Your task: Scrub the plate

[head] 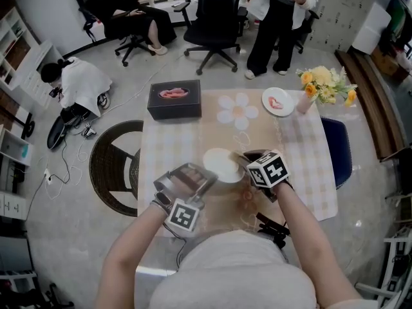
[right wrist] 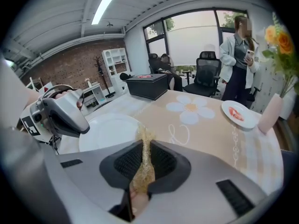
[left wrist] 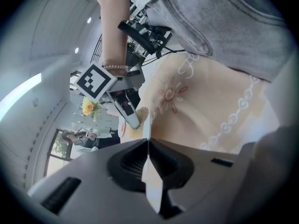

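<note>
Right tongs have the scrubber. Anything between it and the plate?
Nothing visible. The scrubber in the right tongs points straight at the plate, whose face is bare. The left tongs clamp its rim off to one side.

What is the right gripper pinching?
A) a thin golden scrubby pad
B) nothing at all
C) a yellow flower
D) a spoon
A: in the right gripper view, the right gripper has its jaws shut on a thin golden scrub pad, which pokes out past the jaw tips toward the white plate.
</note>
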The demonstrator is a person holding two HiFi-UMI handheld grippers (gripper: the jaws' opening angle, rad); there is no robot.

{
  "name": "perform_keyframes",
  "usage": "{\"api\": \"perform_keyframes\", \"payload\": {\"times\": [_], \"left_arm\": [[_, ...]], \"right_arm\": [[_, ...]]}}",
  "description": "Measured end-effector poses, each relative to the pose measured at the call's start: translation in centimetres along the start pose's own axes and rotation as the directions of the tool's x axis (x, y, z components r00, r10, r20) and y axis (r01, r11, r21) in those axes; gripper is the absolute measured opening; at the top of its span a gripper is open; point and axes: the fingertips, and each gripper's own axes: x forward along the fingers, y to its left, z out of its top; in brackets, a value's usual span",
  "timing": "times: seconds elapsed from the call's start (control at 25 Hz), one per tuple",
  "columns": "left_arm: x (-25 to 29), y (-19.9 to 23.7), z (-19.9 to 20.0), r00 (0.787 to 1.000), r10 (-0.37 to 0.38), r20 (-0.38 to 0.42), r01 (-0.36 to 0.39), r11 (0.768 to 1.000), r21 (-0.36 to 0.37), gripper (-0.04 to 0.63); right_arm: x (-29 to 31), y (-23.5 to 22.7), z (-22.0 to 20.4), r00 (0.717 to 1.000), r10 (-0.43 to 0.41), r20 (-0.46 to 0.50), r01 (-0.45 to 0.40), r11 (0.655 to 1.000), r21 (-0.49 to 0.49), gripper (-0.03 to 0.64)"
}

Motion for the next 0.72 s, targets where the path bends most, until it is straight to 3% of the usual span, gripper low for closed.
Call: {"api": "perform_keyframes", "payload": {"times": [0.32,0.48,0.72], "left_arm": [[0.1,0.5,0.1,1.0,0.029,-0.003,-0.029,0.999,0.03,0.017],[0.1,0.5,0.2,1.0,0.022,-0.002,-0.022,1.0,0.011,0.017],[0.1,0.8,0.3,0.999,0.032,0.0,-0.032,0.999,0.006,0.017]], "right_arm": [[1.4,-1.6,-0.3,0.998,-0.064,0.02,0.062,0.994,0.095,0.049],[0.9,-2.2,0.4,0.995,-0.089,0.044,0.082,0.986,0.145,0.049],[-2.1,-0.1,3.5,0.99,-0.001,0.139,-0.022,0.986,0.165,0.049]]}}
